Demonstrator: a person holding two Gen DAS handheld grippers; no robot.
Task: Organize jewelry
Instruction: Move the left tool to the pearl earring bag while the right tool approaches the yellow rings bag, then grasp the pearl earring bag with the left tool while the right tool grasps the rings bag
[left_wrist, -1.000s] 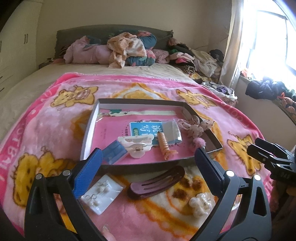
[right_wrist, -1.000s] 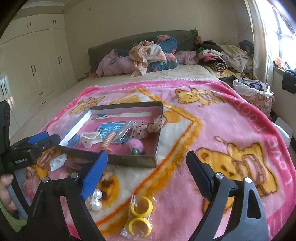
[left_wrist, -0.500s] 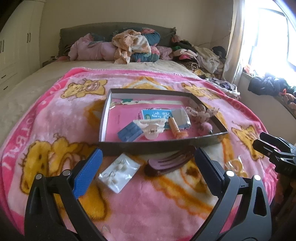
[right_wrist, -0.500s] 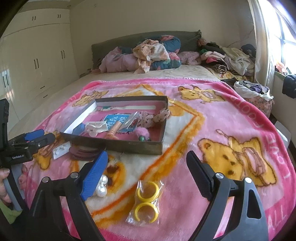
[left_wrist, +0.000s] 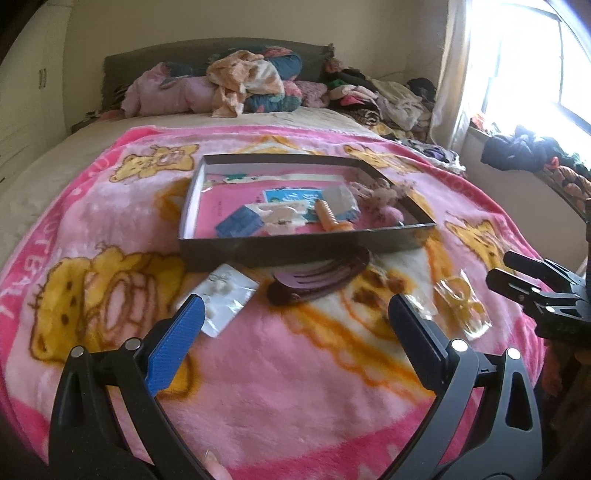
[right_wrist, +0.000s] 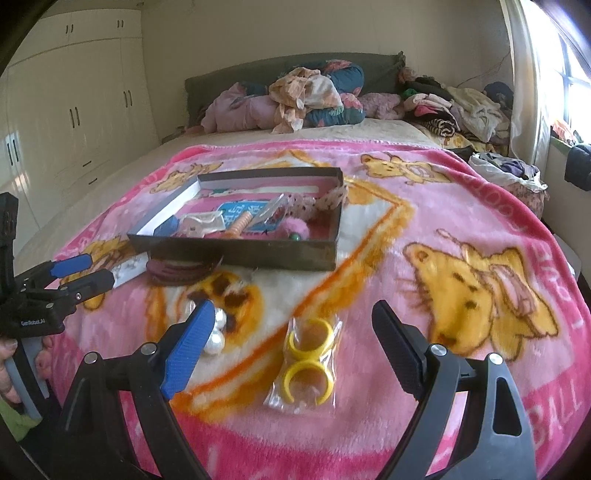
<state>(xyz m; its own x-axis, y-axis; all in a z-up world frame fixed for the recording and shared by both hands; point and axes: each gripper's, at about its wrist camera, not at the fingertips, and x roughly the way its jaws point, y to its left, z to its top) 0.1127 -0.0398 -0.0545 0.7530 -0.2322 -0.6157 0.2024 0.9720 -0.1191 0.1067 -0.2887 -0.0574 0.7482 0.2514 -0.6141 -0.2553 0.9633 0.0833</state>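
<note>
a shallow dark cardboard box with a pink floor (left_wrist: 295, 251) sits on a fluffy pink blanket printed with yellow bears (left_wrist: 295, 387), spread over a bed. inside the box lie a blue rectangular clip (left_wrist: 238, 223), a cream claw clip (left_wrist: 282, 218), an orange ribbed spiral hair tie (left_wrist: 330, 218), a blue printed card (left_wrist: 291, 195) and a pink pompom (right_wrist: 295, 227).

just in front of the box's near wall rests a dark maroon plastic hair comb clip (left_wrist: 319, 277), with a clear packet of small earrings on a white card (left_wrist: 221, 295) beside it on the blanket. a cluster of white pearl beads (right_wrist: 214, 336) lies near the right tool's blue pad, and a clear bag holding 2 yellow open plastic rings (right_wrist: 306, 362) lies between its fingers, lower down on the blanket, untouched.

the left gripper (left_wrist: 291, 332) hangs above the blanket with jaws spread wide and nothing in them. the right gripper (right_wrist: 291, 339) is likewise wide apart and empty. a hand (right_wrist: 11, 365) holds the left tool's grip.
</note>
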